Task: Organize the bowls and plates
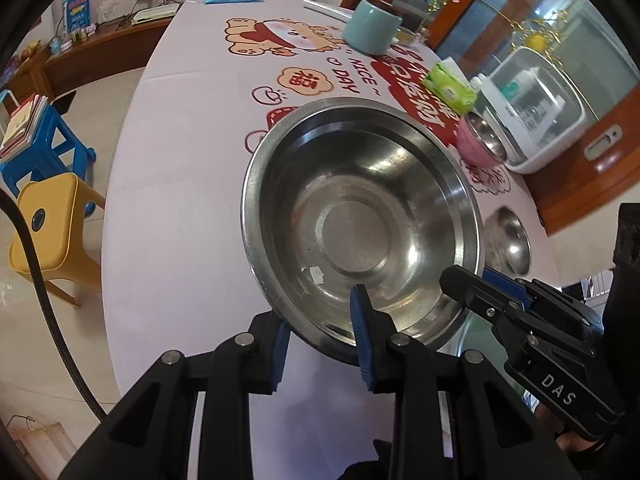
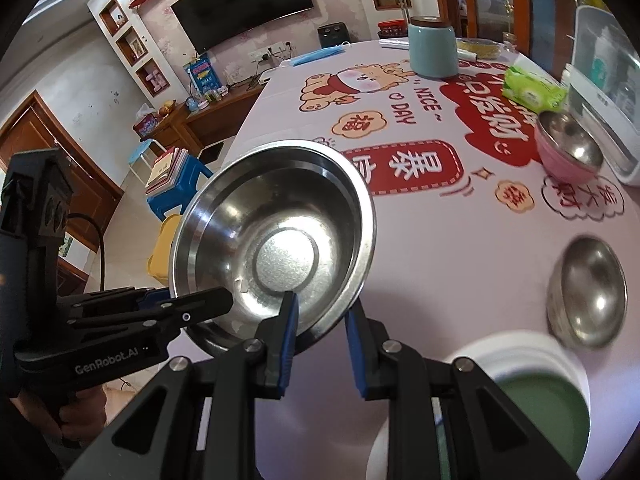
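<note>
The table (image 2: 460, 248), under a printed cloth, carries everything. A large steel bowl (image 1: 360, 216) is held tilted above its near edge, gripped at the rim from both sides: the left gripper (image 1: 322, 344) pinches the rim, and so does the right gripper (image 2: 320, 332). A white-rimmed green plate (image 2: 540, 400) sits at the near edge, a small steel bowl (image 2: 588, 292) beside it, and a pink bowl (image 2: 564, 152) near the far right edge.

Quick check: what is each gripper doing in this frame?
Left gripper: shut on the steel bowl, fingers astride its near rim.
Right gripper: shut on the same bowl's rim.
</note>
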`<act>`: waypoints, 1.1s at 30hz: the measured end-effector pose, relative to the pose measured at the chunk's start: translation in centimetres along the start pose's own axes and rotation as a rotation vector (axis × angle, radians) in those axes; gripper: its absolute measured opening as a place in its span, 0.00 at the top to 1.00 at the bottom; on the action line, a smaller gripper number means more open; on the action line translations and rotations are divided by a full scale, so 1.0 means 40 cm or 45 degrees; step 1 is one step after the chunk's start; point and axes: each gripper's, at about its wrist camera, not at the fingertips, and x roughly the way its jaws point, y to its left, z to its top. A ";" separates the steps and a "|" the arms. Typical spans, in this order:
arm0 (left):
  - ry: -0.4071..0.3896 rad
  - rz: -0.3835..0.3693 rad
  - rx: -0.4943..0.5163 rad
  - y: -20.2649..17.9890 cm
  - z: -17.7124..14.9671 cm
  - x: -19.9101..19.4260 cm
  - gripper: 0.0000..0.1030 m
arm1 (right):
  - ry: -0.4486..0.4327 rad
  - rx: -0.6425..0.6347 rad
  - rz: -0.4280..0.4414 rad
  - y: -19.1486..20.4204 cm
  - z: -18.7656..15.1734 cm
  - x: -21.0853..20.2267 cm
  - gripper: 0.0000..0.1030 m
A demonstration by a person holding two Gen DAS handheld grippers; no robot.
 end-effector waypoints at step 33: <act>0.160 0.000 -0.065 -0.060 -0.384 0.012 0.74 | 0.175 0.024 0.084 -0.039 -0.352 -0.056 0.76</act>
